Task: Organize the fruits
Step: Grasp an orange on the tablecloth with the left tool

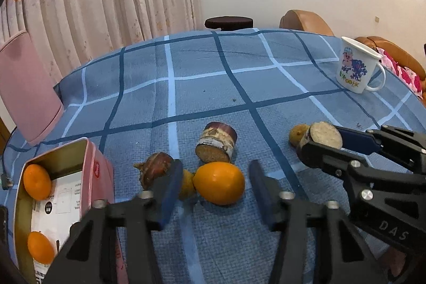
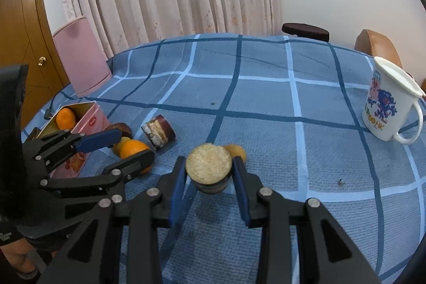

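Observation:
My left gripper is shut on an orange that lies on the blue checked cloth; from the right wrist view the left gripper clamps the orange at its tips. My right gripper is shut on a short dark-skinned cane piece with its pale cut face up, seen from the left as well. A pink tin at the near left holds two oranges. A small yellow fruit sits behind my left finger.
A second cane piece, a brown fruit and a small tan fruit lie close around the grippers. A white printed mug stands far right. A pink chair back leans at the table's left edge.

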Demonstrator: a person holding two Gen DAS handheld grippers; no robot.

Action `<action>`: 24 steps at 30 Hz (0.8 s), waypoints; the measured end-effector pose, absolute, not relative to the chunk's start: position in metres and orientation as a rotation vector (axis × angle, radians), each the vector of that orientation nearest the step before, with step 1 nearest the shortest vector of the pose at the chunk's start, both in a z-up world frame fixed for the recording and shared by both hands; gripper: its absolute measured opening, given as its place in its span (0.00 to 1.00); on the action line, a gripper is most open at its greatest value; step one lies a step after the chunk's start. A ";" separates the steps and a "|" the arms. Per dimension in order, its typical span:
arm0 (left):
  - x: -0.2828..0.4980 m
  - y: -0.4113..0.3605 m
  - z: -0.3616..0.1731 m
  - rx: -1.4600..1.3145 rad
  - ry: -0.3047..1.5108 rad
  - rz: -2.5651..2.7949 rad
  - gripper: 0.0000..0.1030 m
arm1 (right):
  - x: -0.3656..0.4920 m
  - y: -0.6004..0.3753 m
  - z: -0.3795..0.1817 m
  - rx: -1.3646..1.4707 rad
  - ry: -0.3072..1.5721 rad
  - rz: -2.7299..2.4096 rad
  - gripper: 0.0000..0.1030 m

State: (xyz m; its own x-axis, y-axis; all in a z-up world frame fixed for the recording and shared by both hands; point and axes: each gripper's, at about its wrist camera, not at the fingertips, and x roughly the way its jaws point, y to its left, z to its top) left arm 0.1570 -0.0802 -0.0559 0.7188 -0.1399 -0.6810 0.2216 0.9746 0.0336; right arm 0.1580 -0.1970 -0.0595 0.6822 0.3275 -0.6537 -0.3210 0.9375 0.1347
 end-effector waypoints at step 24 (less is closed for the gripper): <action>0.162 -0.089 -0.060 0.151 0.748 -0.171 0.39 | 0.153 -0.202 -0.055 0.025 0.706 0.366 0.36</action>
State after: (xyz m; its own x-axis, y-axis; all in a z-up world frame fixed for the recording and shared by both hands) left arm 0.1620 -0.0887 -0.0596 0.7206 -0.1003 -0.6860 0.2074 0.9754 0.0753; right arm 0.1532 -0.2015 -0.0548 0.7000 0.3367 -0.6298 -0.3199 0.9363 0.1450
